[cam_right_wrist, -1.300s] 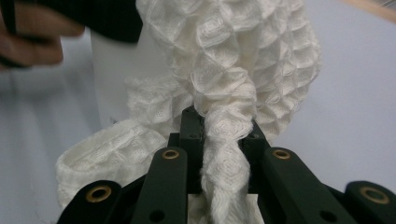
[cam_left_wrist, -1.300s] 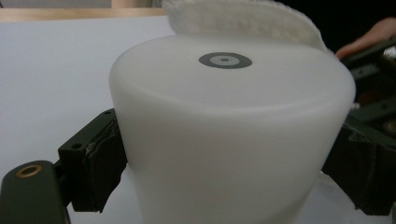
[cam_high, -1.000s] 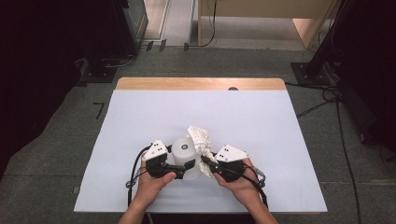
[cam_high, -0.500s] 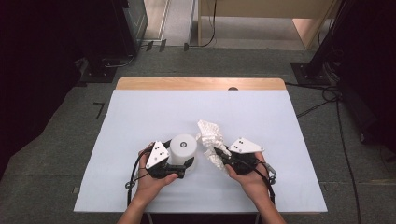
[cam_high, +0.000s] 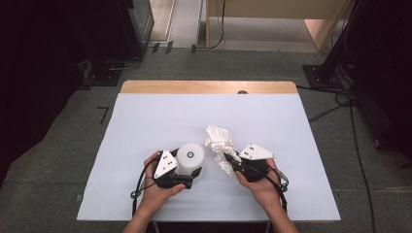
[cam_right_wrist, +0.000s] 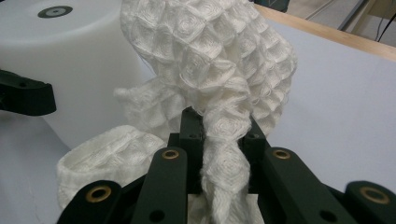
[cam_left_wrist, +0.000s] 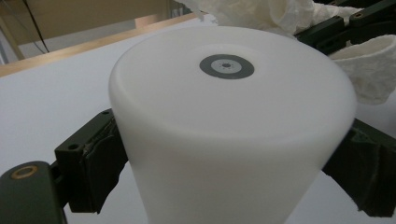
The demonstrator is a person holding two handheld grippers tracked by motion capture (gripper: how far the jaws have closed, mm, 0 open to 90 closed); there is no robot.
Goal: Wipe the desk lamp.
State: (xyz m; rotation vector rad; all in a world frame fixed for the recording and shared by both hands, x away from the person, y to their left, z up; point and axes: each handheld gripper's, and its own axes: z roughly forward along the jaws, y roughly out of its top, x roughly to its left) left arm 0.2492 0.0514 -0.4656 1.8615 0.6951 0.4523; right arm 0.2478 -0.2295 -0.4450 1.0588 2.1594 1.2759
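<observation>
A white upside-down cup (cam_high: pixel 190 158) stands near the table's front edge, with a grey ring on its top (cam_left_wrist: pixel 226 66). My left gripper (cam_high: pixel 187 175) is shut on the cup, one black pad (cam_left_wrist: pixel 95 161) pressing each side. To its right my right gripper (cam_high: pixel 228 160) is shut on a crumpled white waffle-weave cloth (cam_high: pixel 218 141). The cloth (cam_right_wrist: pixel 219 79) bunches up above the pinching jaws and hangs beside the cup (cam_right_wrist: pixel 70 70), a little apart from it.
A pale sheet covers the table (cam_high: pixel 160 111), with a wooden strip (cam_high: pixel 204 87) along its far edge. Cables trail from both grippers toward the front edge. Dark equipment stands on the floor around the table.
My right gripper has carried the cloth rightward, off the cup and away from it. The left gripper and the cup have stayed put.
</observation>
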